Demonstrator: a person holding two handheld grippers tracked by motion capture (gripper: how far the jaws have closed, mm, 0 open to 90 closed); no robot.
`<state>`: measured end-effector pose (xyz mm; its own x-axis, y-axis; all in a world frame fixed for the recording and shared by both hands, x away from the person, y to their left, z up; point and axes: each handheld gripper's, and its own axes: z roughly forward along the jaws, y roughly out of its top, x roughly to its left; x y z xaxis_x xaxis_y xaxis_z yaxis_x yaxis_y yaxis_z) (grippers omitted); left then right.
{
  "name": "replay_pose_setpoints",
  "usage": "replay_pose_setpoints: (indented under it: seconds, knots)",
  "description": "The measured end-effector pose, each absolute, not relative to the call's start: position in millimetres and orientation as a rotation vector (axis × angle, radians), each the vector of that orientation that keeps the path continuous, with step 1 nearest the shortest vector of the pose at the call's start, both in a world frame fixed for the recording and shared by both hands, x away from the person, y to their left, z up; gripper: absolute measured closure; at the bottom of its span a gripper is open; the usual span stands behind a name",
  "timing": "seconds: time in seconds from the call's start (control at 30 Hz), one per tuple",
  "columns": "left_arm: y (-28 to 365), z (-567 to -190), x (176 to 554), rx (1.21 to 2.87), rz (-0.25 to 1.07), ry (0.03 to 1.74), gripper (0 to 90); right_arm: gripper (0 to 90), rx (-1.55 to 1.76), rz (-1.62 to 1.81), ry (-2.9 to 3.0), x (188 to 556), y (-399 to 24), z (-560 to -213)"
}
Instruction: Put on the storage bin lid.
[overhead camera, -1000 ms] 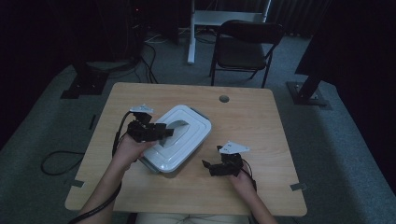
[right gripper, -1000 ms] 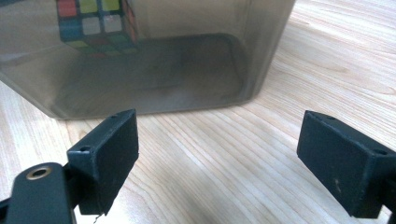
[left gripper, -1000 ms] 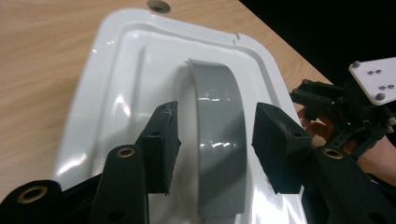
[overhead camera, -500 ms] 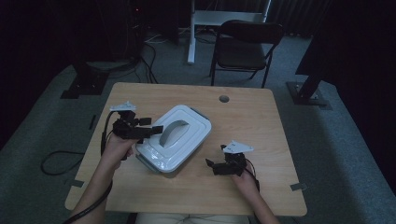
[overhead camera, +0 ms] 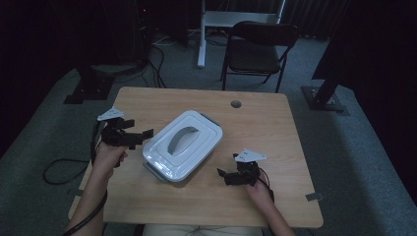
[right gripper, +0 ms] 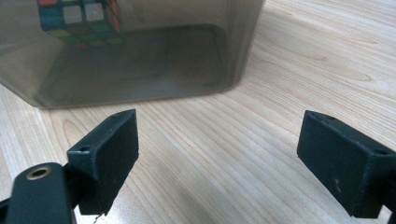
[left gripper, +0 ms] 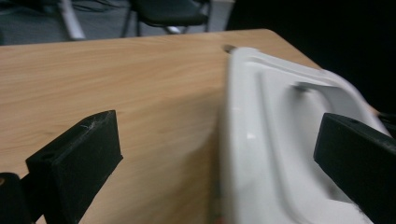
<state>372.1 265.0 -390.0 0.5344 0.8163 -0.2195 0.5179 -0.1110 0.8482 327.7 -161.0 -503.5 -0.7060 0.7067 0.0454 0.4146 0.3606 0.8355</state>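
Lidded box (overhead camera: pixel 183 145) sits mid worktop (overhead camera: pixel 265 123), cube (right gripper: pixel 79 18) visible inside thru its wall. Left hand-held gripper (overhead camera: pixel 142 133) just beside box's left edge, jaws just been opening, now wide apart w/ nothing between. Right hand-held gripper (overhead camera: pixel 222 176) near box's right corner, jaws apart, empty.

In the left gripper view we see the white lid (left gripper: pixel 280 140) smeared with blur, its lower edge cut off at the bottom of the frame, its right side partly hidden behind the black jaw at the right edge. In the right gripper view, the smoky box (right gripper: pixel 135 46) runs off the top and left edges, and the colour cube (right gripper: pixel 79 18) inside it is cropped at the top, its stickers dim through the wall.
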Motion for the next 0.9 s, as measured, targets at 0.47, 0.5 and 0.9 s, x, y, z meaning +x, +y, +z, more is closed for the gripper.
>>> replay_pose_setpoints:
  seconds: [0.47,0.5,0.9]
  knots:
    - [294.7,-444.5,396.9,1.733,0.499,1.200,1.3,12.4,0.998,1.266,2.321,328.2,-162.4,-505.4]
    - [295.5,-448.5,398.1,1.729,0.504,1.204,1.3,12.4,0.998,1.264,2.322,328.0,-162.2,-505.5]
    - [286.0,-490.2,411.2,1.777,0.447,1.228,1.3,12.4,1.002,1.267,2.328,327.7,-161.3,-507.5]
